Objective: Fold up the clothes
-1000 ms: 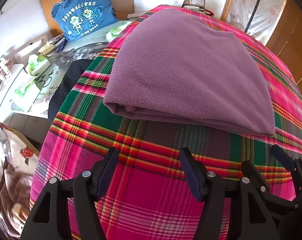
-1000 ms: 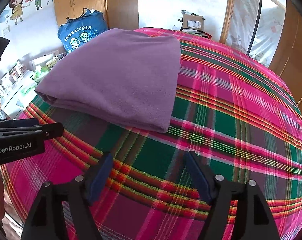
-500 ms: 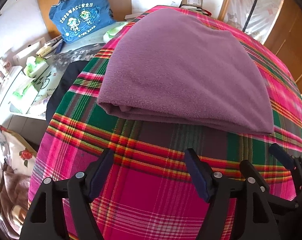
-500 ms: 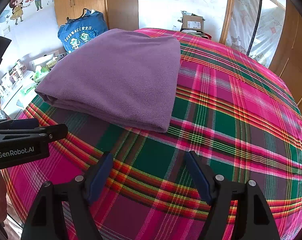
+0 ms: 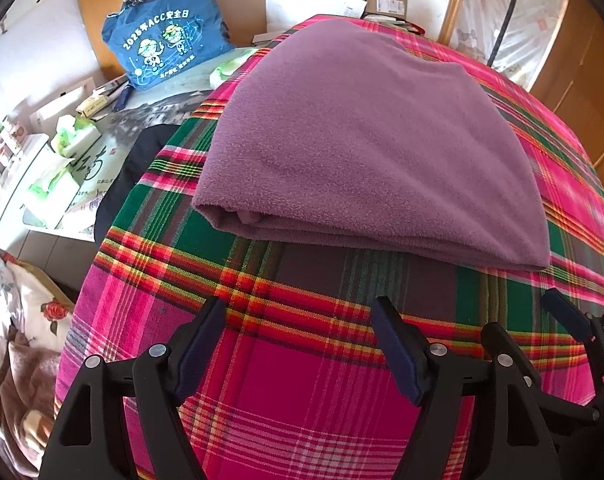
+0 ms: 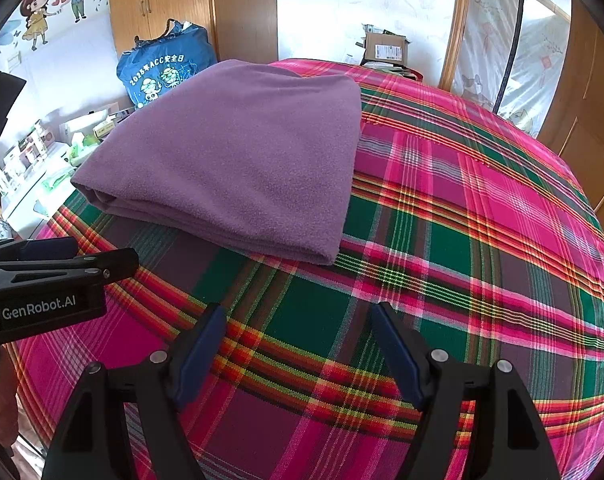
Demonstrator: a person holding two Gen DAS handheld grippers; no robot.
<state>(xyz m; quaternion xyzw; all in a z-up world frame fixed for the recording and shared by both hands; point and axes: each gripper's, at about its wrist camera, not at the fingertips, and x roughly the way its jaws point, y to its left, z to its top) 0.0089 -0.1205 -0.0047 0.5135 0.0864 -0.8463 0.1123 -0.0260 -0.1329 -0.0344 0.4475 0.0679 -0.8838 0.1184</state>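
A purple fleece garment [image 5: 366,148] lies folded in a flat stack on a bed with a pink and green plaid cover [image 5: 286,376]. It also shows in the right wrist view [image 6: 238,160] on the left half of the cover [image 6: 482,240]. My left gripper [image 5: 298,312] is open and empty, hovering just short of the garment's near edge. My right gripper [image 6: 298,312] is open and empty, short of the garment's near right corner. The right gripper also shows at the lower right of the left wrist view [image 5: 522,316]. The left gripper's body shows at the left of the right wrist view [image 6: 54,276].
A blue printed bag [image 5: 166,48] stands beyond the bed on the left, next to a low cabinet with tissue packs [image 5: 66,152] and boxes. A cardboard box [image 6: 384,48] sits past the bed's far end. Wooden wardrobes line the right wall. Floral bedding [image 5: 34,320] lies beside the bed.
The left gripper has drifted a little to the left and back, so the garment sits more to the right in its view. The right gripper has barely moved. Both stay open.
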